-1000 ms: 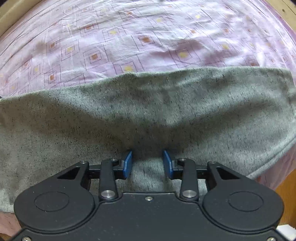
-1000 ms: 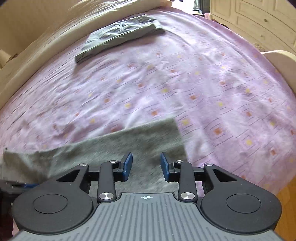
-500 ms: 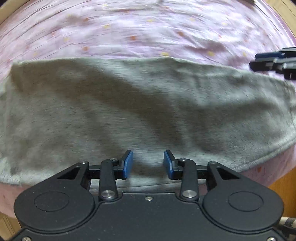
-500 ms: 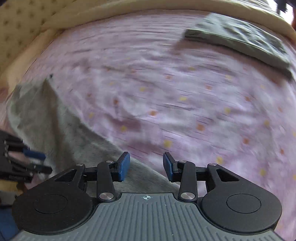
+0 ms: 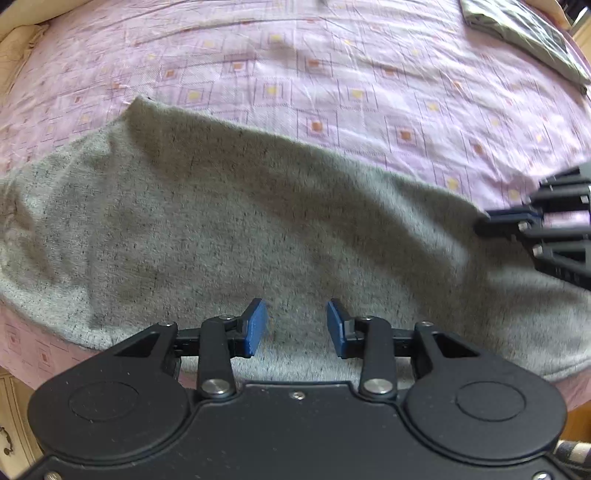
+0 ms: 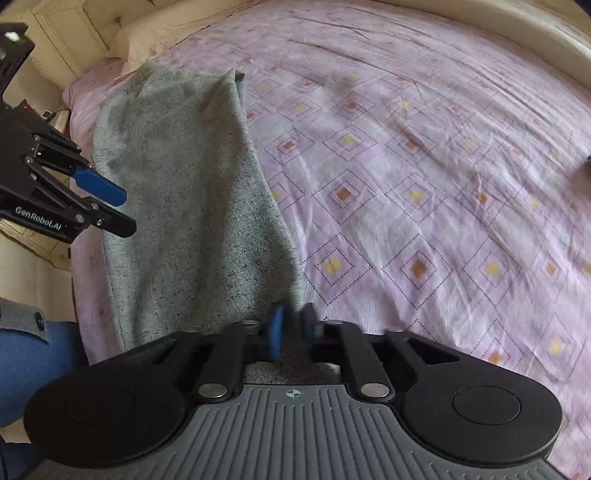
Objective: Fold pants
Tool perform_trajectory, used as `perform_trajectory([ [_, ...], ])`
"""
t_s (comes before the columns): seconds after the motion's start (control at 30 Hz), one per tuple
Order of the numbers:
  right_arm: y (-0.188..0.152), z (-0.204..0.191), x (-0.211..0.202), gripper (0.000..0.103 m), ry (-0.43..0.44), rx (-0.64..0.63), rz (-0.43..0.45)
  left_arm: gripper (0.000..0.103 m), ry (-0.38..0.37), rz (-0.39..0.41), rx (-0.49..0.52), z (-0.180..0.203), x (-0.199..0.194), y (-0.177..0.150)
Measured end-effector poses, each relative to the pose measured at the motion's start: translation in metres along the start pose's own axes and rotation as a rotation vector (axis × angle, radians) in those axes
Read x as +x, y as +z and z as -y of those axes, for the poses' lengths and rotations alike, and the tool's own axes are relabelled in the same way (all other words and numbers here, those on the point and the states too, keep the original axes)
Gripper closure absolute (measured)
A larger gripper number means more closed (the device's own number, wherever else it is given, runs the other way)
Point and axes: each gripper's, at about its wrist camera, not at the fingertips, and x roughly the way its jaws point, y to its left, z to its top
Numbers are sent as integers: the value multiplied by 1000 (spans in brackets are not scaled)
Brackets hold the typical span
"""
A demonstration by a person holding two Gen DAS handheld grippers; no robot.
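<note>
The grey speckled pants (image 5: 236, 221) lie as a long folded strip on the purple patterned bed sheet (image 5: 332, 74), near the bed's front edge. My left gripper (image 5: 295, 326) is open and empty, hovering over the strip's near edge. My right gripper (image 6: 293, 325) is shut on the end corner of the pants (image 6: 184, 192); it shows at the right edge of the left wrist view (image 5: 495, 218), at the strip's right end. The left gripper appears in the right wrist view (image 6: 107, 206) beside the strip's left edge.
A folded dark garment (image 5: 524, 33) lies at the far right of the bed. A cream headboard and pillow (image 6: 147, 40) stand beyond the pants' far end. The bed's wooden edge (image 5: 14, 406) and a person's blue-clad leg (image 6: 33, 362) are close by.
My right gripper swung round to the strip's end and closed on the pants' corner. My left gripper stayed open and shifted its view over the strip.
</note>
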Motion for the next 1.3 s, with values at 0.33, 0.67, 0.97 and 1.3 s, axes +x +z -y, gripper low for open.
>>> perform_trajectory([
  [0.33,-26,-56,-18,100,-53,-103,46,41,-102,20,-92,18,14,56],
  [0.67,-23,-39,-24,96,-16,53,87,65,-2,-68,-101,18,58,55],
  [0.97,4,29,-7,79,22,217,42,68,-41,-64,-130,1,57,39],
  [1.3,12,4,12,101,-91,77,-26,68,-94,-37,-140,-13,53,44],
])
